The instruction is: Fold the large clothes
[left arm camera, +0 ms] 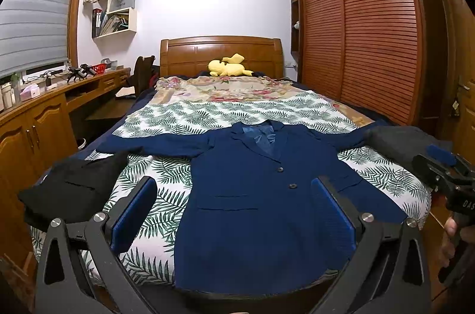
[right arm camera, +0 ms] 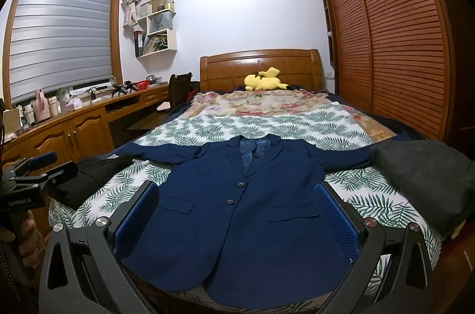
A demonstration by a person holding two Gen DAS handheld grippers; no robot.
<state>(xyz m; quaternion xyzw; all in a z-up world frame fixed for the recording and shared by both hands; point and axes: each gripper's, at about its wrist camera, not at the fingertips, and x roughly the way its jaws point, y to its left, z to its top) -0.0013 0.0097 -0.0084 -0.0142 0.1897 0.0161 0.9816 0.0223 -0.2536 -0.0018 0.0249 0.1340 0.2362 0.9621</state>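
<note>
- Across the near end of the bed [left arm camera: 207, 118], a navy jacket [left arm camera: 252, 195] lies flat and face up, collar toward the far headboard [left arm camera: 221, 54], both sleeves spread sideways.
- Its right sleeve end is hidden under a dark grey bundle [right arm camera: 424, 177]; its hem hangs over the near edge of the bed, partly cut off behind the tongs' frames.
- A black garment [left arm camera: 74, 189] sits crumpled at the left; its shape is hard to make out.
- The jacket is a fine woven cloth with two dark buttons, flap pockets and a shiny blue lining; the sheet under it bears a green leaf print.
- The left tongs [left arm camera: 234, 213] and right tongs [right arm camera: 237, 220] both stand spread wide and empty, ribbed blue pads framing the jacket's lower body, not touching it.
- A yellow plush toy [right arm camera: 264, 80] rests by the headboard.
</note>
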